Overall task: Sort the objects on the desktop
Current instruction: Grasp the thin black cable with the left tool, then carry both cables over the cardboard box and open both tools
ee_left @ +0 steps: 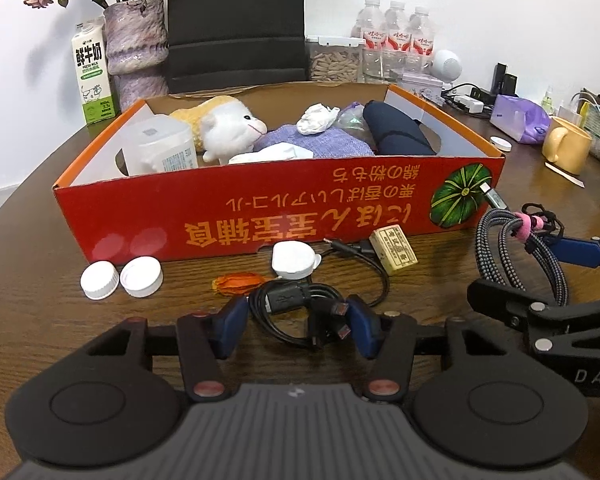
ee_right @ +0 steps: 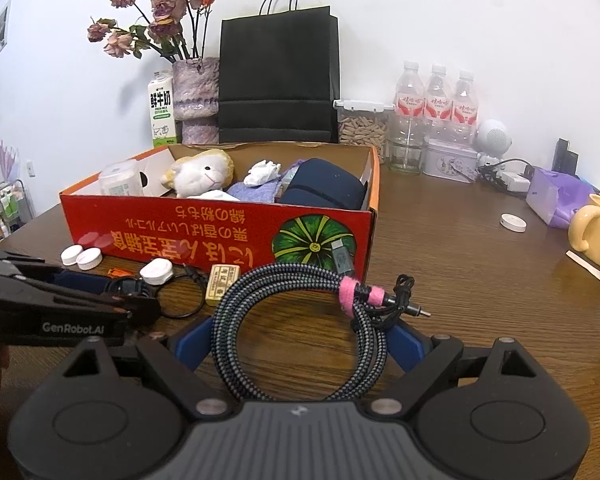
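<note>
Dark wood-grain desk (ee_right: 459,240) runs back to a white wall, and a red-and-orange cardboard box (ee_left: 284,208) with a green pumpkin printed on its front wall stands at its middle, already holding a white plush lamb (ee_left: 230,128), a purple knitted cloth and a dark navy pouch.

Just in front of the box, the left gripper (ee_left: 296,326) has its blue fingers set on either side of a bundled black USB cable (ee_left: 300,308) lying on the desk; whether they pinch it yet I cannot tell. The right gripper (ee_right: 300,336) is clamped on a coiled black-and-white braided cable (ee_right: 296,328) bound with a pink strap (ee_right: 359,294), held off the desk near the box's front right corner.

Risks, as I judge them:
- The black cable's loose loop trails toward a small tan rectangular block (ee_left: 393,250) and a white rounded plug (ee_left: 294,260); lifting could drag them.
- The braided cable's free metal-tipped ends dangle and could snag the box's front wall.
- Both grippers sit near each other and may collide.
</note>
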`<state>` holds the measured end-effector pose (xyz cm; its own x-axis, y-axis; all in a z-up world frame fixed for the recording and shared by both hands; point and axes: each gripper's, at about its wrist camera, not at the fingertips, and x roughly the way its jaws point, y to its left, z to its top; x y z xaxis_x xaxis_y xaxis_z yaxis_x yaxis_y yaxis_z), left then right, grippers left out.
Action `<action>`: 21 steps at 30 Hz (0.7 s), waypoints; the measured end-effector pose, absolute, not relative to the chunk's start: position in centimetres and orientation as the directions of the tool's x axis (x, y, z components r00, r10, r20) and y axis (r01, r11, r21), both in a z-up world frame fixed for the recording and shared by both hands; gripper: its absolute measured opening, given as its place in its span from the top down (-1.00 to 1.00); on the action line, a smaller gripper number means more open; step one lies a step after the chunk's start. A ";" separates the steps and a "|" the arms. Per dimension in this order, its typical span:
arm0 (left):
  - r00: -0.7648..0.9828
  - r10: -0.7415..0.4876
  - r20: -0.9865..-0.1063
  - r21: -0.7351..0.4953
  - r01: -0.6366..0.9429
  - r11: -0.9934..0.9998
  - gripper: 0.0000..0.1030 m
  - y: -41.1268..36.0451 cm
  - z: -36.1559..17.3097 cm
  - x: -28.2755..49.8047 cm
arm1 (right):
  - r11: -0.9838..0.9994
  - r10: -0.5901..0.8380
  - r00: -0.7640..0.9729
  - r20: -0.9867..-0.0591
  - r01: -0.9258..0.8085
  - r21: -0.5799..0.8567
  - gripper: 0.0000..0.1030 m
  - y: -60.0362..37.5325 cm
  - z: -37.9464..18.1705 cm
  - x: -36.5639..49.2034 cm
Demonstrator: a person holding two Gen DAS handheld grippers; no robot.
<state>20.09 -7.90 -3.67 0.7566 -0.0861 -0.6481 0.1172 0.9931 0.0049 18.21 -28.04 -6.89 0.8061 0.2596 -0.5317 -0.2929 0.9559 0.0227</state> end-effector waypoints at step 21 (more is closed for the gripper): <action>0.809 -0.114 -0.576 -0.015 0.130 0.991 -0.07 -6.7 -1.1 17.6 | 0.955 0.249 0.839 -0.484 -0.296 -0.023 -0.75 -27.2 -5.2 15.4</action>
<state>17.56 -6.74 -1.13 0.8091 -0.1144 -0.5764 0.1298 0.9914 -0.0146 15.36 -27.15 -5.16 0.8389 0.2489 -0.4841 -0.2962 0.9548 -0.0225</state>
